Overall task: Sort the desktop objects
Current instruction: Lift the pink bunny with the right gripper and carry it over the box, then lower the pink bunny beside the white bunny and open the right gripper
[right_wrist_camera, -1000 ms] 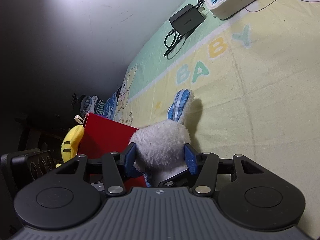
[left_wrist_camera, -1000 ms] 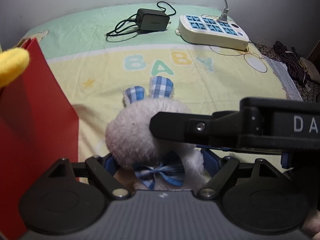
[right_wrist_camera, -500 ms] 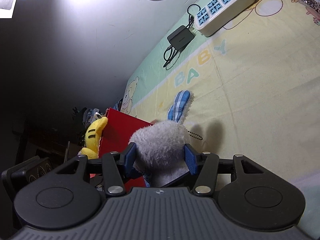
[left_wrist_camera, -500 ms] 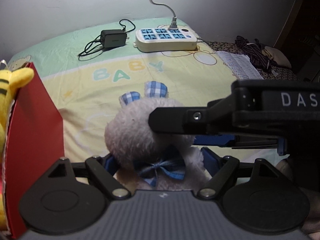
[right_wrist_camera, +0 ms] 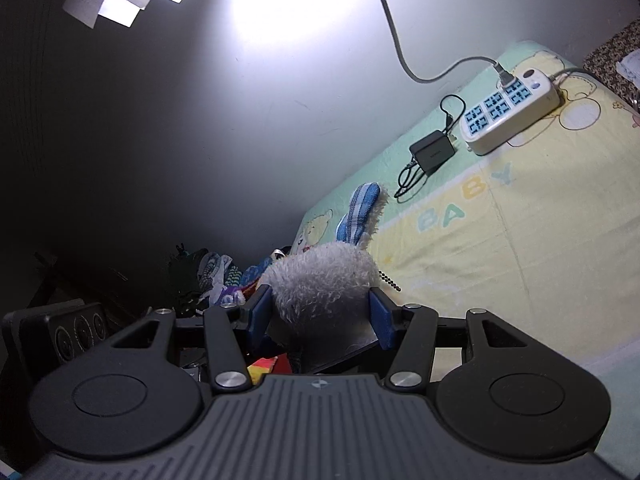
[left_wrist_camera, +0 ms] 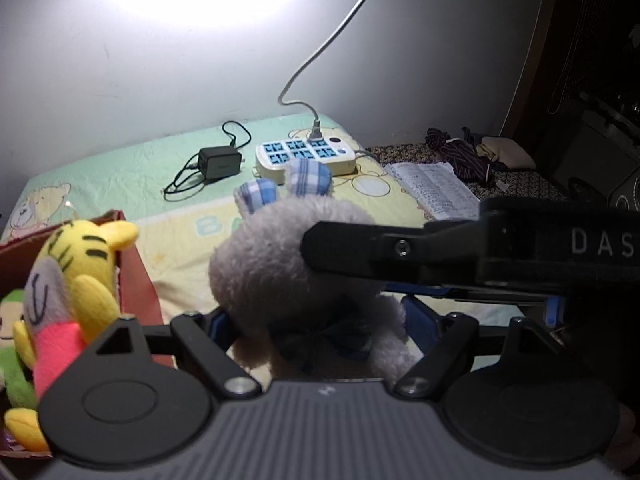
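Note:
A white plush bunny (left_wrist_camera: pixel 272 256) with blue checked ears and a bow tie hangs above the yellow "BABY" blanket (left_wrist_camera: pixel 180 256). My left gripper (left_wrist_camera: pixel 316 324) is shut on its body, blue pads pressed against both sides. My right gripper (right_wrist_camera: pixel 320 316) is shut on the bunny's head (right_wrist_camera: pixel 320 280); one of its black fingers (left_wrist_camera: pixel 360 248) crosses the left wrist view in front of the bunny. At the left, just beside the bunny, stands a red box (left_wrist_camera: pixel 136 280) holding a yellow plush tiger (left_wrist_camera: pixel 80 256) and a green plush toy (left_wrist_camera: pixel 12 316).
A white power strip (left_wrist_camera: pixel 304 156) with a plugged grey cable and a black charger (left_wrist_camera: pixel 218 162) lie at the blanket's far edge by the wall. An open notebook (left_wrist_camera: pixel 436 190) and a pile of cord and cloth (left_wrist_camera: pixel 464 152) sit to the right.
Both grippers have risen with the bunny, lifting it off the blanket. The red box's open top with the tiger inside has come into view at the left.

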The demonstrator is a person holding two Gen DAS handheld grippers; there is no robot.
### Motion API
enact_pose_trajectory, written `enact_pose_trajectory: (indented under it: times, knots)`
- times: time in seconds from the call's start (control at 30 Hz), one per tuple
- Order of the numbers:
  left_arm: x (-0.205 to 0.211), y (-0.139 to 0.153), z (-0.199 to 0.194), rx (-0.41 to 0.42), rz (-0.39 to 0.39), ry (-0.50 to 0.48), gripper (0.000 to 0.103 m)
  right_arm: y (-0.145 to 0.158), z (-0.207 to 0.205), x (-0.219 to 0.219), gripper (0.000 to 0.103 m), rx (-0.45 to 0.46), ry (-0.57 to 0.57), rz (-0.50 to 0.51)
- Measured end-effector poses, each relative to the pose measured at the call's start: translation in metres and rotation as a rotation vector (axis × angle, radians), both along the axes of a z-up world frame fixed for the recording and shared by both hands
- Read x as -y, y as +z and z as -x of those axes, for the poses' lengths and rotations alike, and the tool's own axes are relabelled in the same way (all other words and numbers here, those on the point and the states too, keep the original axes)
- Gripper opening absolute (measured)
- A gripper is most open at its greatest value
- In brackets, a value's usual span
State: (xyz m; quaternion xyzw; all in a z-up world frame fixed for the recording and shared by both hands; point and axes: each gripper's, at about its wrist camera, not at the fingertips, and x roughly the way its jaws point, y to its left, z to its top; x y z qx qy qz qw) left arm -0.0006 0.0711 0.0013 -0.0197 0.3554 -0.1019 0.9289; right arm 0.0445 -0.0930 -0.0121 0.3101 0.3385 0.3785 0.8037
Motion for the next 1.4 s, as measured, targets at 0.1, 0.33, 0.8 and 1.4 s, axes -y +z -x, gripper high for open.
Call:
enact_pose_trajectory:
  times: [0.1, 0.33, 0.8, 1.4]
  knots:
    - [-0.02, 0.014, 0.015, 0.047, -0.003, -0.003, 0.082, 0.011, 0.011, -0.017, 0.055, 0.048, -0.01, -0.026]
    - [-0.081, 0.036, 0.04, 0.124, -0.016, 0.011, 0.082, 0.031, 0.037, -0.075, 0.055, 0.154, -0.007, -0.044]
    - [-0.194, 0.011, 0.044, 0.128, -0.099, 0.08, 0.085, 0.011, 0.044, -0.19, 0.053, 0.169, 0.043, -0.043]
    - [-0.23, -0.029, 0.065, 0.021, -0.07, -0.035, 0.084, -0.015, 0.046, -0.225, 0.047, 0.089, 0.049, 0.173]
